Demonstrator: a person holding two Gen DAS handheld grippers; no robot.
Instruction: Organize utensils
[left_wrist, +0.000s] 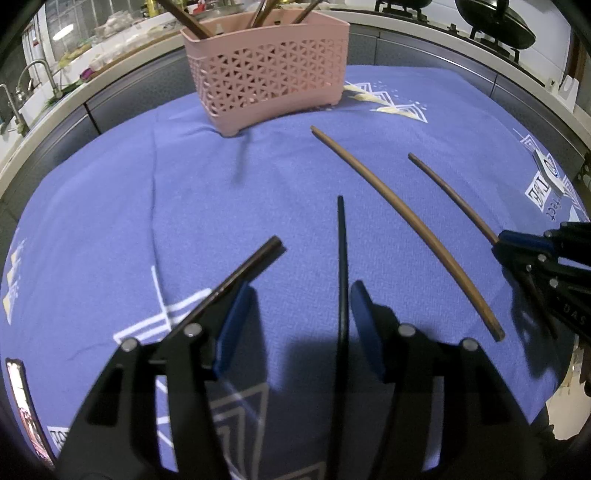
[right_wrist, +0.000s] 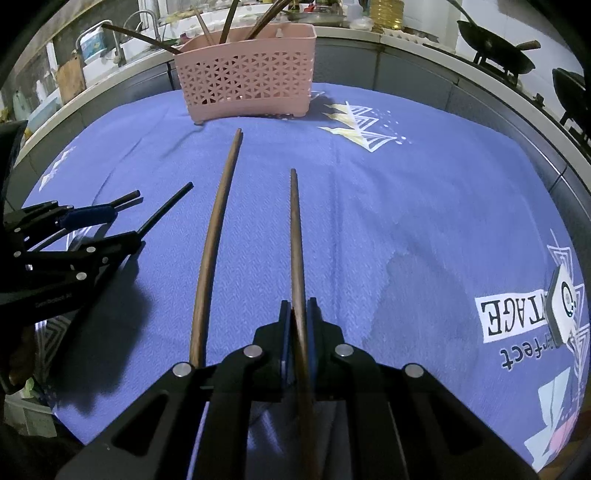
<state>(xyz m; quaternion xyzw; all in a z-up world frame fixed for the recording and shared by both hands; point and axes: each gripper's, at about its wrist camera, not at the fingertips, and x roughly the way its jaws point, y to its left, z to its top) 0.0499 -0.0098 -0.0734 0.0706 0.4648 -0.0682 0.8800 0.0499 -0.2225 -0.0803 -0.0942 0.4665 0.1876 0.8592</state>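
Blue-padded black fingers of the left gripper (left_wrist: 291, 328) stand apart nearest the lens, with a thin black chopstick (left_wrist: 341, 266) lying between them, close to one pad but not pressed. Just outside sits a dark brown chopstick (left_wrist: 243, 273), beside the other finger. On the right, the right gripper (right_wrist: 299, 332) has its pads clamped on a slim brown wooden chopstick (right_wrist: 295, 236); a longer brown wooden chopstick (right_wrist: 218, 229) lies loose beside it on the blue patterned cloth (right_wrist: 406, 206). Farther off stands the pink perforated plastic basket (right_wrist: 247, 81), already holding upright sticks. These sticks look light, stiff and smooth, likely to pivot or slip; gripping near the thicker end seems safest.
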